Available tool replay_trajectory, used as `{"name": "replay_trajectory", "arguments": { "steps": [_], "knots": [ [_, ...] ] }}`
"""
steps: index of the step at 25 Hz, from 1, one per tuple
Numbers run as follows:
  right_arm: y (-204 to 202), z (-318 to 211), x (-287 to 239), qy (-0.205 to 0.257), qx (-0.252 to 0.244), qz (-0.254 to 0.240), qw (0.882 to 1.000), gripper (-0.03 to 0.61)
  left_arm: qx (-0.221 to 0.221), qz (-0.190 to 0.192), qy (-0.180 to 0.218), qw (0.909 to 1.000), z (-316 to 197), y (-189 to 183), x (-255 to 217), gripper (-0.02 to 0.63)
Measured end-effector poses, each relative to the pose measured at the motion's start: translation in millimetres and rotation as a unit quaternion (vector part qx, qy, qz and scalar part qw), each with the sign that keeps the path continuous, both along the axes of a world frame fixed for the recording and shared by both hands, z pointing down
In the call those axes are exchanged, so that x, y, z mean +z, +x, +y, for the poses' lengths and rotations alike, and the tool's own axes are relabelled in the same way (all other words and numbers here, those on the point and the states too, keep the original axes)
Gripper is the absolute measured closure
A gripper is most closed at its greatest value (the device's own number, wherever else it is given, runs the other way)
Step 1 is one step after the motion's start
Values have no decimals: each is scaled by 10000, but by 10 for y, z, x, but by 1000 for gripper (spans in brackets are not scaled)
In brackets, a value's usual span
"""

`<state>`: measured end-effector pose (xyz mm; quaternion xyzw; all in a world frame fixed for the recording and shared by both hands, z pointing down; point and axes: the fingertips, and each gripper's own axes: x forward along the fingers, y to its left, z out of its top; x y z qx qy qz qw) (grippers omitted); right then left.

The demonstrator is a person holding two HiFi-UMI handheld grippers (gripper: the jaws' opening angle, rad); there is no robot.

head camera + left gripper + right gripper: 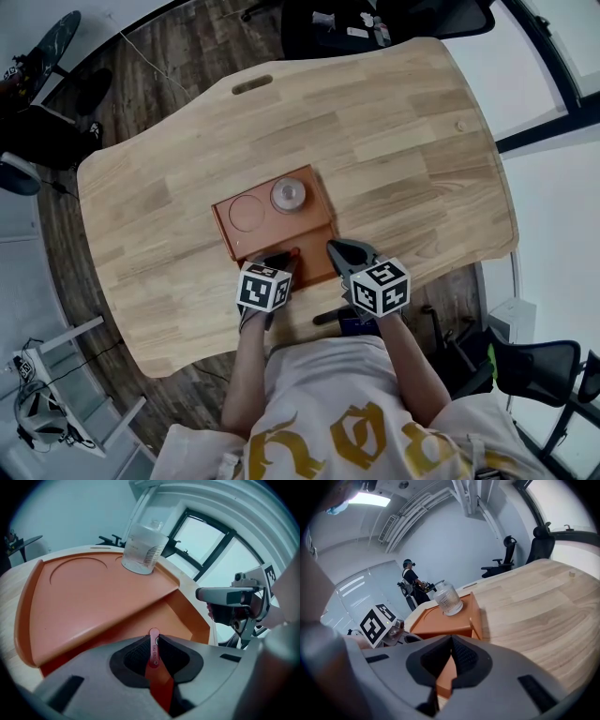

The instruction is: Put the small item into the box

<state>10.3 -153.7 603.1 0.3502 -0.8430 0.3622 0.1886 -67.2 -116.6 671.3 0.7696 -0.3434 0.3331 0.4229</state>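
Left gripper (153, 640) was clamped on a thin red plastic strip (153, 654), visible only in the left gripper view, at the near open compartment of the orange plastic box (93, 597). Head view hid the strip. Right gripper (451, 640) jaws were together, empty, beside the box's near right corner. A clear plastic jar (143, 550) stood on the box's far right part.

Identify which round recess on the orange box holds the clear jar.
The right-hand recess, where the clear jar stands; the left-hand recess beside it is bare.
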Motion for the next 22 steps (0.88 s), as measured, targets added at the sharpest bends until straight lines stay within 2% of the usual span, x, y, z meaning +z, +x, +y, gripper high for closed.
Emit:
{"name": "replay_trajectory", "arguments": {
  "steps": [10, 22],
  "knots": [
    [1, -37, 1, -55, 42, -98, 9999, 567, -95, -209, -103, 9997, -25, -25, 97, 557],
    [9, -28, -9, -45, 43, -85, 9999, 566, -180, -100, -45, 9998, -48, -14, 67, 557]
  ]
}}
